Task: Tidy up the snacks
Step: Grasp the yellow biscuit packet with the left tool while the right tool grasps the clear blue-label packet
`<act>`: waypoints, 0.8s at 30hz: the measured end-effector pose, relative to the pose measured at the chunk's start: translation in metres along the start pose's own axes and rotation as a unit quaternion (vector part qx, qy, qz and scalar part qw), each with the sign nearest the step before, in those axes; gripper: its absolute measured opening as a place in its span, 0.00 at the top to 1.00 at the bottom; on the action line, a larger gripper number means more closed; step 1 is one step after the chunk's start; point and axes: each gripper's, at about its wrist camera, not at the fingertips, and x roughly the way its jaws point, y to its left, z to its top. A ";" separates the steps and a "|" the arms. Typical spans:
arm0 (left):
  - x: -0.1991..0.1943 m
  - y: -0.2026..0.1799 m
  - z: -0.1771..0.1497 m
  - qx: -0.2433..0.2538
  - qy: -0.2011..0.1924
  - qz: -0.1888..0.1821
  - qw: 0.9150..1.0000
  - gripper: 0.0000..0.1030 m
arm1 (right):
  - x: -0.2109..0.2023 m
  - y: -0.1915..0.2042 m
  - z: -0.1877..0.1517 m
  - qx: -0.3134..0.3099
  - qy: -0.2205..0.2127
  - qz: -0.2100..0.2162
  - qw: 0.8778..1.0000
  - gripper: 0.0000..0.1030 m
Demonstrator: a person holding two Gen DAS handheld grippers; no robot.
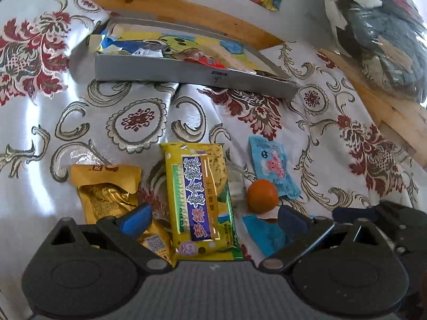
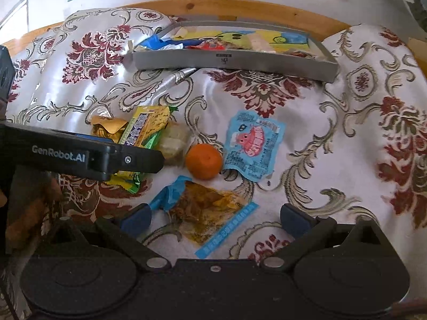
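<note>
Left wrist view: your left gripper (image 1: 212, 217) is wide open, holding nothing. Yellow biscuit pack (image 1: 198, 200) sits betw the blue pads; left pad (image 1: 136, 220) lies over the gold foil pouch (image 1: 112, 192), right pad (image 1: 292, 218) is just beside the orange (image 1: 261, 196). Can't tell if either pad actually touches anything. Biscuit pack's long axis runs straight along your fingers, near end at the gripper body, far end pointing toward the grey tray (image 1: 186, 73). Gold pouch is roughly parallel, just left of it, partly tucked under. Light-blue octopus sachet (image 1: 275, 169) is right of the orange, edges touching or nearly so.

Right wrist view: your right gripper (image 2: 214, 218) is also wide open, empty. Clear pickle pouch w/ blue edge (image 2: 205, 213) lies betw its pads, nearer the left pad (image 2: 137, 218); right pad (image 2: 293, 220) is over bare cloth (image 2: 307, 122). Pouch's long axis is diagonal: crumpled blue end at near left, blue seal strip at right. Orange (image 2: 204, 161) is just beyond it, octopus sachet (image 2: 252, 145) next to the orange on the right. A clear-wrapped pale snack (image 2: 173, 140) sits betw orange and biscuit pack (image 2: 145, 138). Left gripper's finger (image 2: 128, 160) crosses in from the left over the biscuit pack.

Tray (image 2: 234, 64) sits at the far side of the cloth by the wooden rail (image 2: 240, 6), long axis left-right, already holding several wrappers.
</note>
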 end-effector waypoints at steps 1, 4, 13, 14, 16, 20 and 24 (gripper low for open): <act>0.000 -0.001 0.000 0.002 0.001 0.002 1.000 0.02 | 0.003 -0.001 0.001 -0.002 0.000 0.005 1.000 0.01; 0.002 -0.003 -0.001 0.016 0.002 0.010 1.000 0.02 | 0.010 -0.002 0.004 -0.026 -0.001 0.022 0.999 0.01; 0.002 -0.007 -0.002 0.025 0.003 0.021 0.999 0.05 | 0.033 -0.025 0.014 -0.060 0.011 0.113 0.992 0.03; 0.002 -0.006 -0.002 0.026 0.003 0.022 0.999 0.05 | 0.032 -0.026 0.014 -0.057 0.011 0.115 0.992 0.06; 0.003 -0.007 -0.003 0.028 0.004 0.024 0.999 0.05 | 0.030 -0.023 0.011 -0.061 0.011 0.116 0.991 0.10; 0.004 -0.009 -0.004 0.034 0.001 0.031 0.999 0.06 | 0.027 -0.017 0.009 -0.078 0.008 0.119 0.990 0.22; 0.003 -0.010 -0.005 0.037 -0.001 0.037 0.999 0.08 | 0.026 -0.016 0.008 -0.075 0.011 0.125 0.989 0.31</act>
